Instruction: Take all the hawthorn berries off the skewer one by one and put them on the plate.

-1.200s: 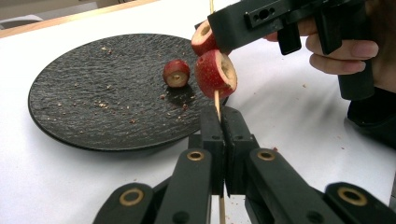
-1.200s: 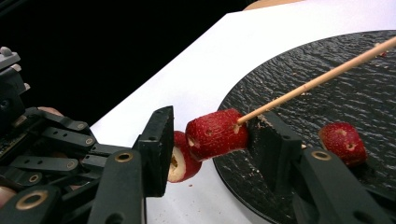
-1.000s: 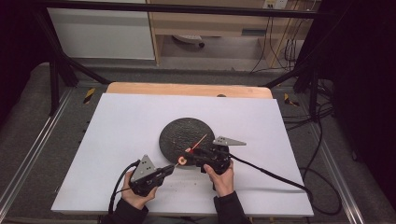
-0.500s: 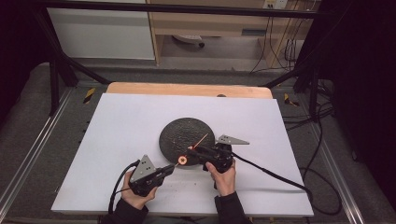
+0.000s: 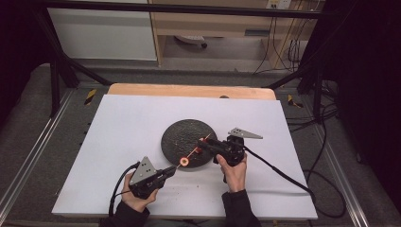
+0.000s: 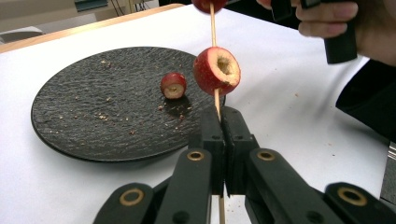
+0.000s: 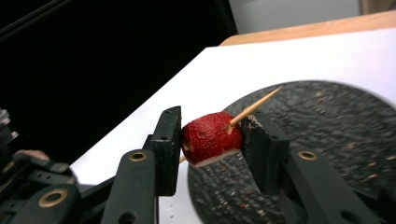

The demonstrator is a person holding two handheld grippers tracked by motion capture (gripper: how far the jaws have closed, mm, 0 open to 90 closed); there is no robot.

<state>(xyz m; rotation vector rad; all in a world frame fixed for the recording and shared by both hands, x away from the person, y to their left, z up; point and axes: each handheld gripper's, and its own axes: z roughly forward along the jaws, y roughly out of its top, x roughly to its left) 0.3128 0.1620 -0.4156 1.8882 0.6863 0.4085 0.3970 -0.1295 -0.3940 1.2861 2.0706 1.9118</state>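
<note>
My left gripper (image 5: 171,171) (image 6: 219,116) is shut on the lower end of a thin wooden skewer (image 5: 191,154) (image 6: 215,100), which slants up over a round black plate (image 5: 182,132) (image 6: 93,107). A hollowed red fruit piece (image 5: 183,161) (image 6: 217,70) is threaded just above those jaws. Higher on the stick, my right gripper (image 5: 202,147) (image 7: 212,135) has just closed on a second red fruit piece (image 7: 212,138), pads pressing both its sides. The skewer tip (image 7: 261,103) pokes out beyond it. A third small cored piece (image 6: 173,85) lies on the plate.
The plate (image 7: 336,135) carries scattered crumbs and sits mid-table on a white sheet (image 5: 118,132). A wooden table edge (image 5: 189,90) runs along the back. Each gripper trails a black cable over the near part of the sheet.
My right gripper has shifted right and slightly away along the skewer, rising a little. The left gripper and the lower fruit piece have stayed put.
</note>
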